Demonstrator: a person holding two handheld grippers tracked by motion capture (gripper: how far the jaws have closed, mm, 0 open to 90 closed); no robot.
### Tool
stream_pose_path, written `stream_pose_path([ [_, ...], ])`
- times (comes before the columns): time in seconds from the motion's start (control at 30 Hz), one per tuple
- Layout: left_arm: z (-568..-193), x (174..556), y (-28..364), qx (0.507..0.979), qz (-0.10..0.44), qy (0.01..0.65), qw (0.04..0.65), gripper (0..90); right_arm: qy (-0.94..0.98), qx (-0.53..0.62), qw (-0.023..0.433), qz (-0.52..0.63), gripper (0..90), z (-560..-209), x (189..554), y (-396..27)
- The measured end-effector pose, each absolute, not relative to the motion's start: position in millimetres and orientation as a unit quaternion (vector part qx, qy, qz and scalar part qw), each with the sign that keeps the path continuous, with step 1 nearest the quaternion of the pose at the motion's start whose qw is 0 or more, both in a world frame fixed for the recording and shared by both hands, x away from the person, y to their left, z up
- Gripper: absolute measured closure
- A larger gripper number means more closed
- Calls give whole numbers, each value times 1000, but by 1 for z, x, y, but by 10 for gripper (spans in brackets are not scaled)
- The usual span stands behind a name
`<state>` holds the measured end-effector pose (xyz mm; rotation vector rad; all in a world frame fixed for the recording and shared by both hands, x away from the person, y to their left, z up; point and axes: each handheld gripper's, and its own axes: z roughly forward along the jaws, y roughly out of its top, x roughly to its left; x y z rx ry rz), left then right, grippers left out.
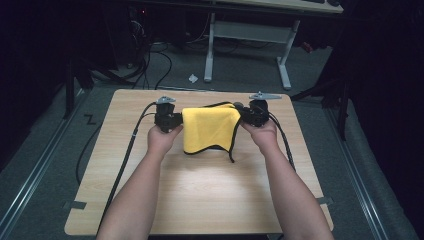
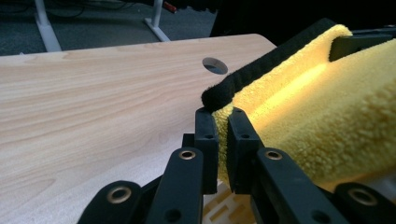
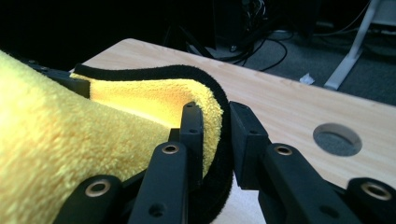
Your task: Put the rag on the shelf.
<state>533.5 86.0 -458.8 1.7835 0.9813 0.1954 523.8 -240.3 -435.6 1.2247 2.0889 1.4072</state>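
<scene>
1. Left gripper [image 2: 222, 126] has its jaws all but closed, with a thin fold of the yellow cloth [image 2: 322, 121] pinched between the two pads just below the cloth's black trim [image 2: 261, 70].
2. Right gripper [image 3: 215, 123] has its jaws a little farther apart; the black-edged border of the cloth [image 3: 116, 130] sits in the gap. The inner pad lies against the yellow pile, while a narrow slit shows beside the outer pad, so I cannot tell whether that pad presses on the trim.
3. From the high view, the left gripper [image 1: 169, 119] and the right gripper [image 1: 252, 114] sit at opposite top corners of the cloth [image 1: 207, 127], each carried in one of the person's hands [image 1: 161, 139].
4. Cloth position: it is stretched between the two grippers over the far half of the wooden table [image 1: 200, 190], folded over itself. Its top edge is raised between the jaws and its lower part drapes toward the tabletop; whether the bottom hem touches the wood is hard to tell.
5. One loose strip of black trim hangs down from the cloth's lower right corner [image 1: 231, 150].
6. Beyond the jaws, a round hole [image 2: 215, 65] in the tabletop is visible, well apart from the cloth.
</scene>
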Motion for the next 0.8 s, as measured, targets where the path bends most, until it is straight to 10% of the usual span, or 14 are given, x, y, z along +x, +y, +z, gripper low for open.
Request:
stream_pose_path([
  [0.8,-470,527,88,751,73,415,508,812,741,468,183,444,675,-452,523,-243],
])
